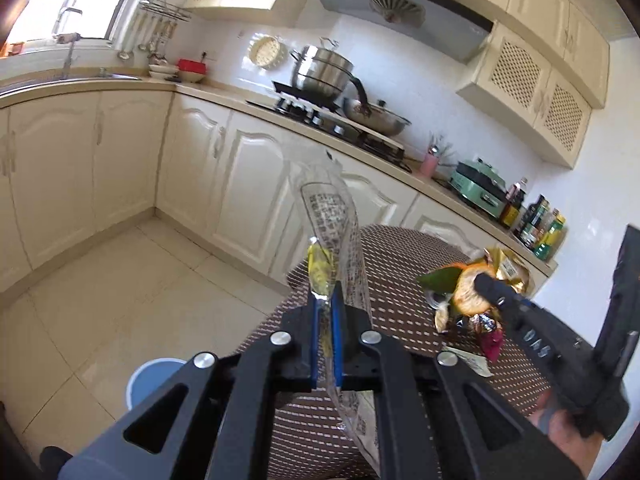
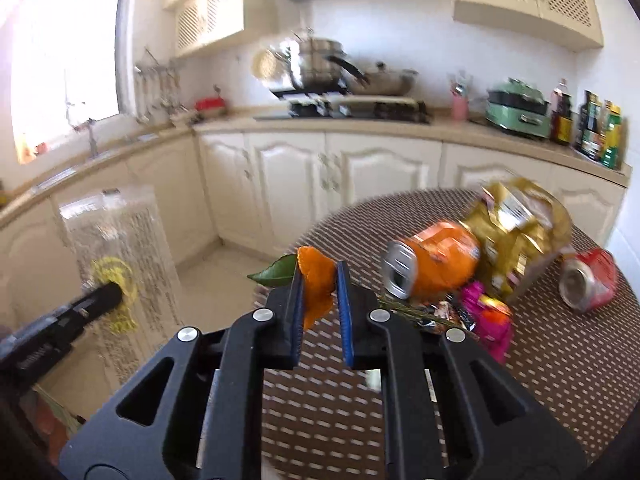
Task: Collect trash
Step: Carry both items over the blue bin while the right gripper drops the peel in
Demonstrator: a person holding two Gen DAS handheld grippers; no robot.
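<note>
Now, at the round table:
Left gripper (image 1: 326, 300): blue pads pressed together on a clear plastic wrapper with black print and a yellow patch (image 1: 334, 216), which stands up above the fingertips and hangs below them.
Right gripper (image 2: 318, 276): pinching a piece of orange peel with a green leaf (image 2: 316, 276), lifted clear of the table.
Table: round top with a brown-and-white woven cover (image 2: 540, 360).
Trash on it: a crushed orange can (image 2: 432, 268), a crumpled gold foil bag (image 2: 516, 228), a pink wrapper (image 2: 492, 320), a red can (image 2: 588, 280) lying well to the right.
Floor: a blue round bin (image 1: 150, 380) beside the table.
</note>
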